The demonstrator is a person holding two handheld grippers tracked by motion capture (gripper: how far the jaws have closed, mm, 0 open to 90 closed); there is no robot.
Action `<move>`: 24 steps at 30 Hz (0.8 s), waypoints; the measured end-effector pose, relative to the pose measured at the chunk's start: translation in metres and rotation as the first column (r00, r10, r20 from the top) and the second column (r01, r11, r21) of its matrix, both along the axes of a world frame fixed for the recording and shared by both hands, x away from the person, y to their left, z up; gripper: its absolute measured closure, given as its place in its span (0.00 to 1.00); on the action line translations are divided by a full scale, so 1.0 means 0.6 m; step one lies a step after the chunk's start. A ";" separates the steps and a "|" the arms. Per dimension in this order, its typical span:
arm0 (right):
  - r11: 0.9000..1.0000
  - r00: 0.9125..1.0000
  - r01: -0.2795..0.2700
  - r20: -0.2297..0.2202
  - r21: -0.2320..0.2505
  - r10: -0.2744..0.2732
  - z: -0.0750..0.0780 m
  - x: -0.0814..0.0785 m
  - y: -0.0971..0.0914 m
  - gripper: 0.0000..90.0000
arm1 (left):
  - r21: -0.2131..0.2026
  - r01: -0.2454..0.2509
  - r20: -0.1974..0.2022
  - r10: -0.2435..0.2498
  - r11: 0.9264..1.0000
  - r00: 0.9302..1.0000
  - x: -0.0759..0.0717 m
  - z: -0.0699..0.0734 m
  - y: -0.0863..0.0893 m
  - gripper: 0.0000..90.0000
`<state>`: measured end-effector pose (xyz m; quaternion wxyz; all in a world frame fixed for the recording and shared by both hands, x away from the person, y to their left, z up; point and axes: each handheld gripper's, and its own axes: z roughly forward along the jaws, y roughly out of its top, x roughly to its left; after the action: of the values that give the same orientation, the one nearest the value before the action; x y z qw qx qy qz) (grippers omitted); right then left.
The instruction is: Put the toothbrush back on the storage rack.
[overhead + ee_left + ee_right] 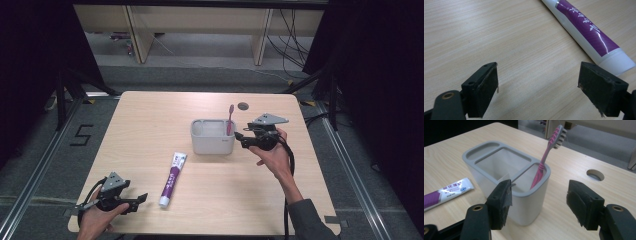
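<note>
Seen from the high view, a light wooden table [150, 125] fills the centre of the frame, with dark floor around it. In the lower left, a hand holds the left gripper [137, 201] low over the near edge of the table, its jaws spread apart and holding nothing, pointing toward the right. In the left gripper view those same jaws stand wide apart over bare wood, and the white cap end of the tube lies just beside the right-hand jaw. Just right of that gripper in the high view, a white and purple toothpaste tube [172, 179] lies flat on the table, slanting from lower left to upper right, cap end nearest the bottom of the frame. Further right and higher, near the middle of the frame, stands a grey holder [212, 145] with compartments. A pink toothbrush [230, 120] stands tilted in its right-hand compartment, bristles at the top. Just right of the holder, a second hand holds the right gripper [239, 136], jaws pointing left at the holder. In the right gripper view its jaws are parted and empty, the holder's near corner between them. Above the holder, a small round hole [243, 106] is cut in the tabletop.
</note>
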<state>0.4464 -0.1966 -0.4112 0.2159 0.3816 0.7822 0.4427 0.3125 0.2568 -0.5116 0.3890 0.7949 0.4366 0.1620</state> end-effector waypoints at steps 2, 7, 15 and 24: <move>1.000 1.000 -0.001 -0.007 -0.010 0.001 -0.001 -0.007 -0.002 0.39 | 0.004 0.005 -0.007 -0.004 1.000 1.000 0.000 0.001 0.001 0.17; 1.000 1.000 -0.012 0.007 -0.017 0.012 -0.011 -0.015 -0.006 0.38 | 0.003 0.003 -0.006 -0.003 1.000 1.000 0.000 0.001 0.000 0.17; 1.000 1.000 0.001 -0.011 -0.013 -0.001 -0.013 -0.024 -0.017 0.37 | 0.000 0.004 0.004 -0.004 1.000 1.000 0.000 0.000 -0.001 0.17; 1.000 0.999 0.009 -0.033 0.002 -0.009 -0.020 -0.038 -0.027 0.31 | 0.006 0.007 -0.002 -0.007 1.000 1.000 -0.001 0.001 0.000 0.17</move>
<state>0.4239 -0.2126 -0.4232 0.2046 0.3926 0.7834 0.4362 0.3122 0.2565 -0.5111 0.3866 0.7978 0.4336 0.1613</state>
